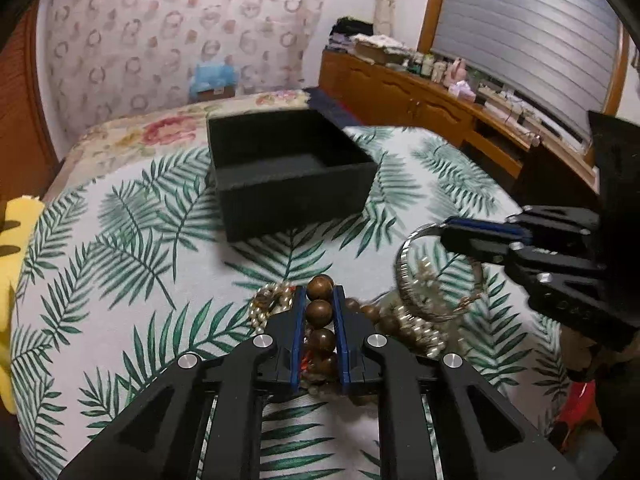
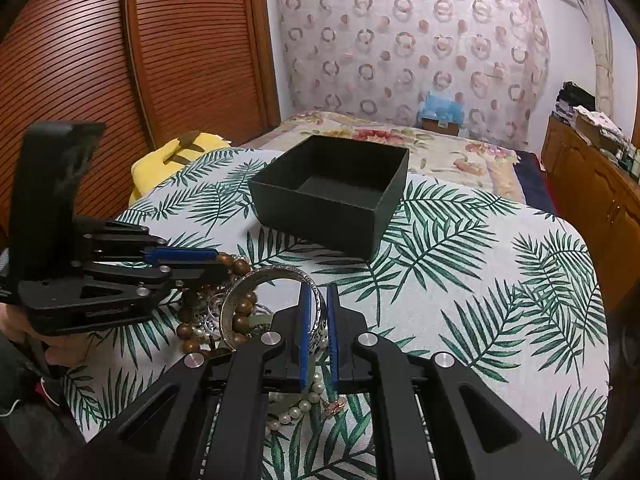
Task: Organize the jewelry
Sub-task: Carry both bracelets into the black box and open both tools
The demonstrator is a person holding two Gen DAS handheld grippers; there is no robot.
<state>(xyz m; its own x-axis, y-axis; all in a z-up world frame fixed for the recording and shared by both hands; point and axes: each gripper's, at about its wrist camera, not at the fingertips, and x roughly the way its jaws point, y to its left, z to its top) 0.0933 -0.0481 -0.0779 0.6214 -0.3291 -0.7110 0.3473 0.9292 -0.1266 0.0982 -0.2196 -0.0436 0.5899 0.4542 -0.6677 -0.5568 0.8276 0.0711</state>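
Cloth [image 2: 480, 264]: palm-leaf print, spread under everything; its near edge is cut off by the frame.
Box [image 2: 332, 192]: black, lidless, inside dark with nothing made out; no label seen.
Left gripper [image 1: 320, 300]: clamped on a wooden bead bracelet [image 1: 320, 310], nearer the camera than the box.
Right gripper [image 2: 318, 304]: clamped on the rim of a silver bangle [image 2: 276, 276], also in front of the box.
Jewelry heap [image 2: 208, 320]: pearls and chains tangled in front of the box, pieces hard to separate.
Writing: small print on the left gripper's side, unreadable.
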